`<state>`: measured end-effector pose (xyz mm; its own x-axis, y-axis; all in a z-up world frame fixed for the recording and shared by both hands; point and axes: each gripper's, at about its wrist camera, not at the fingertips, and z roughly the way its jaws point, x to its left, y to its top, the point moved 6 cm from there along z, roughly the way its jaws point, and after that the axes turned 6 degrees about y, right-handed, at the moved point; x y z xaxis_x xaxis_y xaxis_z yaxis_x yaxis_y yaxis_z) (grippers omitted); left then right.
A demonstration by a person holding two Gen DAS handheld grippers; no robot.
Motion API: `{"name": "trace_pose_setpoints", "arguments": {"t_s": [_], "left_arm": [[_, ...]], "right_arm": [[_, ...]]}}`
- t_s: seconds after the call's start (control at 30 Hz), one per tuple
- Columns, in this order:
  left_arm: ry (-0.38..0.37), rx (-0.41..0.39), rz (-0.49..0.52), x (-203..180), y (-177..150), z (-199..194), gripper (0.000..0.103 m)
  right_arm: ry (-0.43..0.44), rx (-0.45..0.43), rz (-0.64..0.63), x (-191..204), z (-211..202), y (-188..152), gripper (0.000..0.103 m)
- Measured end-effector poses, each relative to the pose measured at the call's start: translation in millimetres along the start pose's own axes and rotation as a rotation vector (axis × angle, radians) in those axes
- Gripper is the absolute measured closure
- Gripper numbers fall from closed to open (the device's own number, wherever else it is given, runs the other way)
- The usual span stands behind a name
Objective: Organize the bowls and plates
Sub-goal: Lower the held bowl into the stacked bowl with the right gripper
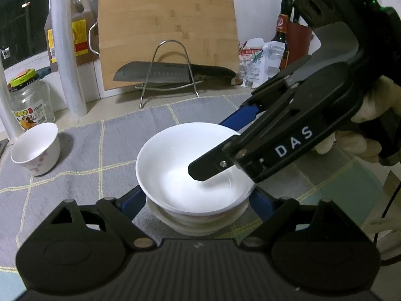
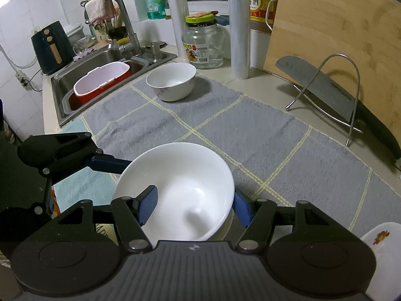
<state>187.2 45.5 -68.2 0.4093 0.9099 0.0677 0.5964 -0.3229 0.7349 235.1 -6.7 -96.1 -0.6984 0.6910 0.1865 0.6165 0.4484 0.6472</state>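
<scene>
Left wrist view: your left tool (image 1: 198, 200) clamps the lower bowl (image 1: 198, 222), blue pads against both its sides. Your right tool (image 1: 225, 148) straddles the rim of the white bowl (image 1: 190, 168) nested on top. A second loose bowl (image 1: 36, 148) stands apart on the grey mat (image 1: 100, 155).

Right wrist view: the right tool's (image 2: 194, 208) pads grip the white bowl's (image 2: 180, 188) wall, one inside, one outside. Two bowls are countable here; the far one (image 2: 171, 80) sits near the sink (image 2: 105, 75).

A home kitchen counter after dark: a steel sink (image 2: 100, 75) and tap (image 2: 125, 22) at ten o'clock, a bamboo cutting board (image 2: 338, 50) with a knife (image 2: 325, 87) on its wire stand at two o'clock, oil bottles (image 1: 72, 35), a glass jar (image 2: 204, 42) at twelve o'clock, and a checked grey mat (image 2: 250, 138).
</scene>
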Motion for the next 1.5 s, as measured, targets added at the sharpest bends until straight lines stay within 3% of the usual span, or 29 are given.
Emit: {"name": "trace_pose_setpoints", "arguments": {"t_s": [1.13, 1.37, 1.5], "left_arm": [[0.015, 0.032, 0.012, -4.9, -6.3, 8.1, 0.013], [0.022, 0.001, 0.02, -2.0, -4.9, 3.1, 0.004], [0.012, -0.011, 0.018, -0.8, -4.0, 0.3, 0.004]], "right_arm": [[0.014, 0.017, 0.024, -6.8, 9.4, -5.4, 0.032], [0.014, -0.001, 0.017, -5.3, 6.5, -2.9, 0.015], [0.006, -0.025, 0.025, -7.6, 1.6, 0.7, 0.015]]}}
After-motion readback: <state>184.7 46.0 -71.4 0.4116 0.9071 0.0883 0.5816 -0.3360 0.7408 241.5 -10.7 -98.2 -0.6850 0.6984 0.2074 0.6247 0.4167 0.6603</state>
